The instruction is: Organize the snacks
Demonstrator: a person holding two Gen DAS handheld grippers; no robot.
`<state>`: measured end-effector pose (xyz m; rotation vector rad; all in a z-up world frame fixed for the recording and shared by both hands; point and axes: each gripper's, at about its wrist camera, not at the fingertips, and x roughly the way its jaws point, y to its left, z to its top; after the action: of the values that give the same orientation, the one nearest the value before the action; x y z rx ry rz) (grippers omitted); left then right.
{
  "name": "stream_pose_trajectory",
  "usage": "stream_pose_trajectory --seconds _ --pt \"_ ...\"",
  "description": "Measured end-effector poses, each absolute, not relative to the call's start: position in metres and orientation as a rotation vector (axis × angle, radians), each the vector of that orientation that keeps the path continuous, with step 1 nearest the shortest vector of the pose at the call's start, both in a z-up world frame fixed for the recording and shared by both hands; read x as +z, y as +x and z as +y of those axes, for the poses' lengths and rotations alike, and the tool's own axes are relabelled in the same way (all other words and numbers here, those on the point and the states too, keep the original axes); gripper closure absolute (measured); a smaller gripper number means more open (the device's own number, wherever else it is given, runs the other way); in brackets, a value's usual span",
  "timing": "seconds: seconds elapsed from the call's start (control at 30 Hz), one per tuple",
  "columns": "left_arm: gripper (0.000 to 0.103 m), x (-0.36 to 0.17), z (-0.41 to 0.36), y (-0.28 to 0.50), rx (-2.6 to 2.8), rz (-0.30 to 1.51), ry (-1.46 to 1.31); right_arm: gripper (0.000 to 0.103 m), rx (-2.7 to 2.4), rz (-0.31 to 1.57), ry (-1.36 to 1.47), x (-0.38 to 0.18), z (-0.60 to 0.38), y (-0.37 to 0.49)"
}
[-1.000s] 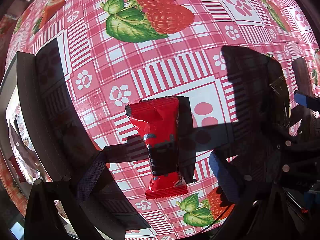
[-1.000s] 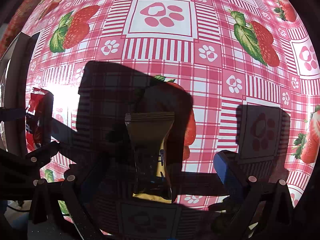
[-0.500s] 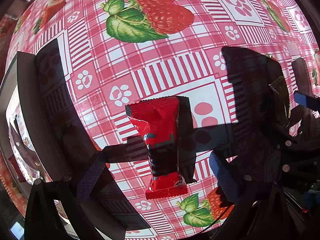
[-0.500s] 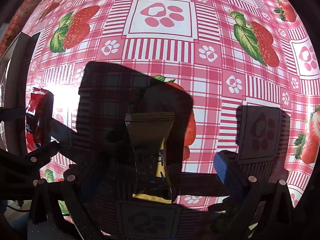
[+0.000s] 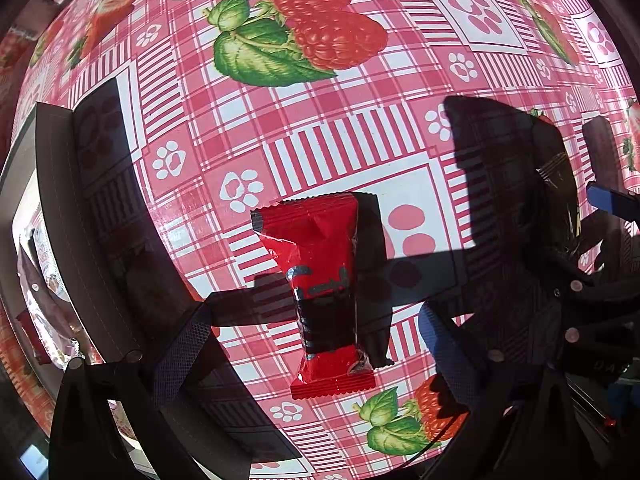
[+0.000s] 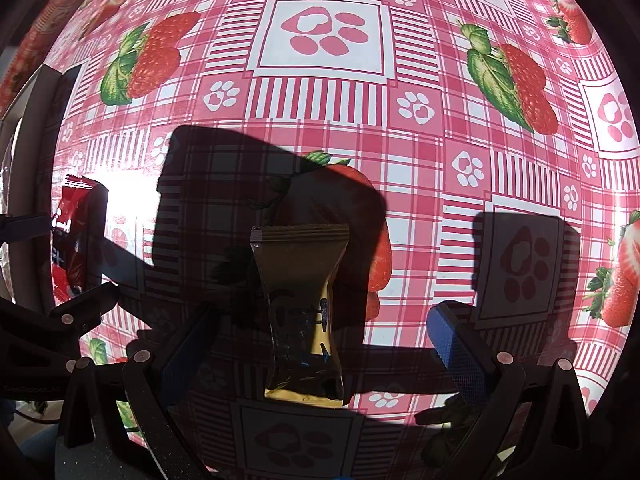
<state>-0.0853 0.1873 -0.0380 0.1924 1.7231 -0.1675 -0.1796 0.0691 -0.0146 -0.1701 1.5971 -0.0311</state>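
A red snack packet (image 5: pixel 324 292) lies flat on the strawberry-print tablecloth, between the spread fingers of my left gripper (image 5: pixel 316 344), which is open and hovers over its lower half. A gold snack packet (image 6: pixel 302 312) lies in shadow between the fingers of my right gripper (image 6: pixel 320 348), also open. The red packet (image 6: pixel 72 240) shows at the left edge of the right wrist view. The gold packet (image 5: pixel 560 196) and the right gripper's frame appear at the right of the left wrist view.
A dark-walled box (image 5: pixel 60 200) stands at the left, with several wrapped snacks (image 5: pixel 44 288) inside it. Its wall (image 6: pixel 36 168) also shows at the left of the right wrist view. The tablecloth (image 6: pixel 320 40) stretches away beyond both packets.
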Motion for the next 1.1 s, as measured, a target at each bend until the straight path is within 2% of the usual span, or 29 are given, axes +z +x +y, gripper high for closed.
stream_pose_trajectory --seconds 0.63,1.1 --pt "0.0 -0.034 0.191 -0.084 -0.148 1.714 0.168 0.0 -0.033 1.588 -0.166 -0.013 0.07 -0.179" --pt "0.0 -0.032 0.197 -0.1 -0.143 1.673 0.157 0.0 -0.04 1.649 -0.161 -0.018 0.07 -0.17"
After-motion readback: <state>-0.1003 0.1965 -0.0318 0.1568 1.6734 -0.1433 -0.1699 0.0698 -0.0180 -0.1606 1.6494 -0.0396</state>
